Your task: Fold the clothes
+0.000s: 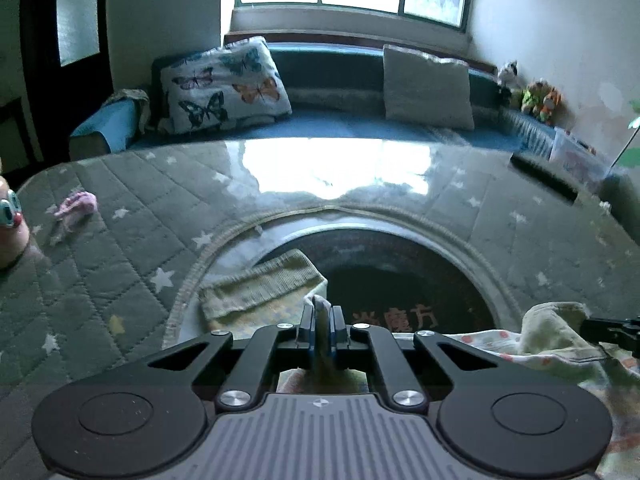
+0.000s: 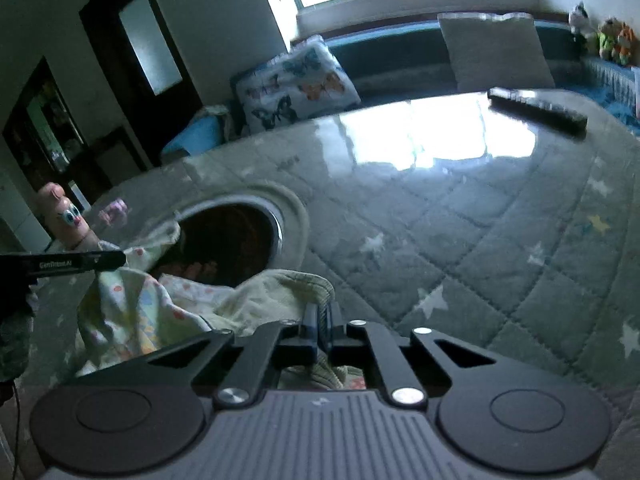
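A small pale yellow-green garment with coloured dots [image 2: 132, 312] hangs between my two grippers above the table. My left gripper [image 1: 321, 322] is shut on its ribbed cuff [image 1: 260, 288]. My right gripper [image 2: 322, 316] is shut on another ribbed edge [image 2: 288, 288] of the same garment. The right gripper's tip shows at the right edge of the left wrist view [image 1: 612, 330]. The left gripper shows at the left of the right wrist view [image 2: 68, 266].
The table has a grey quilted star-print cover [image 1: 120, 248] under glossy film, with a round dark opening [image 1: 380, 280] in it. A pink cloth scrap [image 1: 76, 206] and a remote control [image 2: 536, 108] lie on the table. A sofa with cushions [image 1: 224, 84] stands behind.
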